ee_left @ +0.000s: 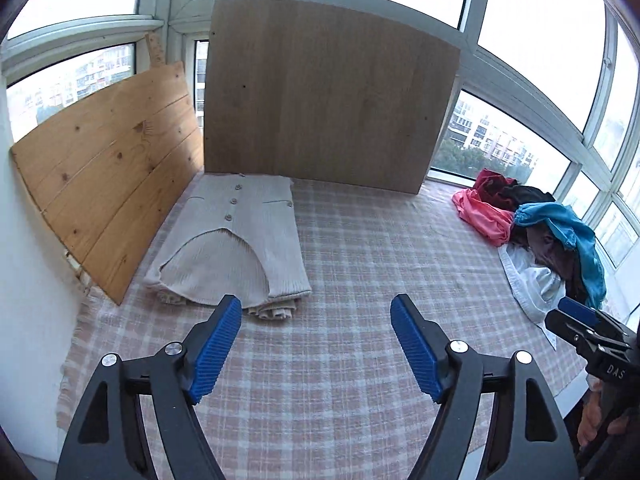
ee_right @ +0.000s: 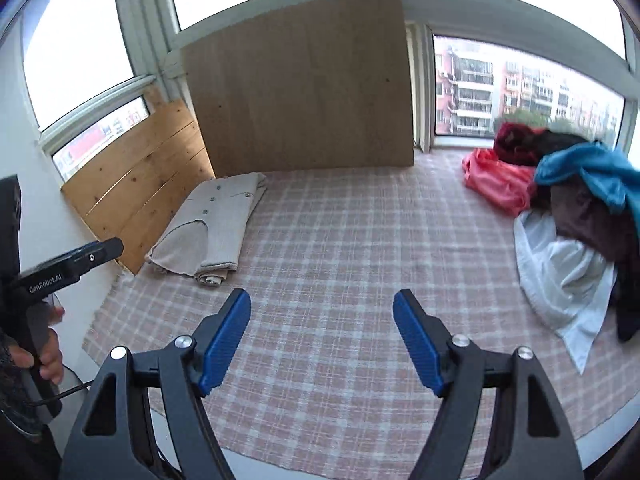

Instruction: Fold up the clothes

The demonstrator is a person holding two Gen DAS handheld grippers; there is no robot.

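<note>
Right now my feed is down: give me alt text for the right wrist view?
The open right gripper hangs empty over a bare stretch of pink checked cloth. A folded beige cardigan lies far left beside leaning wooden boards, and a pile of unfolded clothes sits at the right under the windows. The left gripper pokes in at the left edge.

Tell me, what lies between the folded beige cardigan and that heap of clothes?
Nothing but bare checked cloth. Both views show the stretch between the cardigan and the heap empty.
</note>
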